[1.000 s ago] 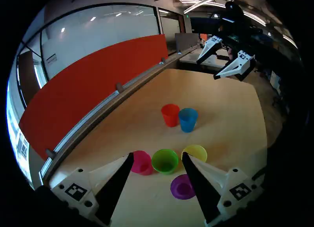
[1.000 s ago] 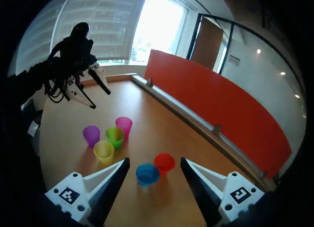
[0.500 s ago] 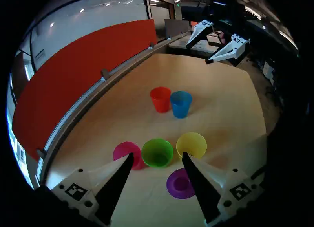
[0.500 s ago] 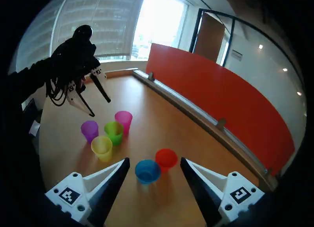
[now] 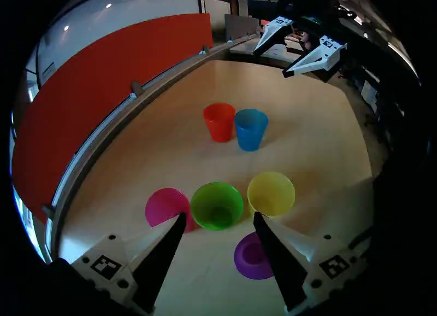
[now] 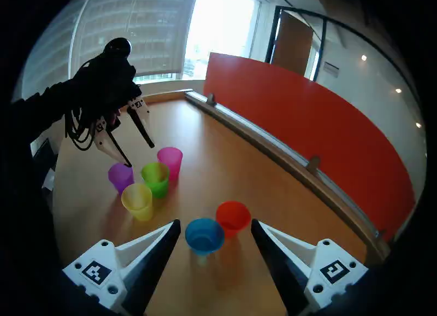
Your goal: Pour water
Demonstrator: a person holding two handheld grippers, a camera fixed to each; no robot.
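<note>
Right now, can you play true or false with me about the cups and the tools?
1. The red cup stands right beside the blue cup. True.
2. The pink cup stands next to the green cup. True.
3. The left tool is squeezing the green cup. False: it is open and holds nothing.
4. The blue cup lies on its side on the table. False: it stands upright.
5. The right tool is open. True.
</note>
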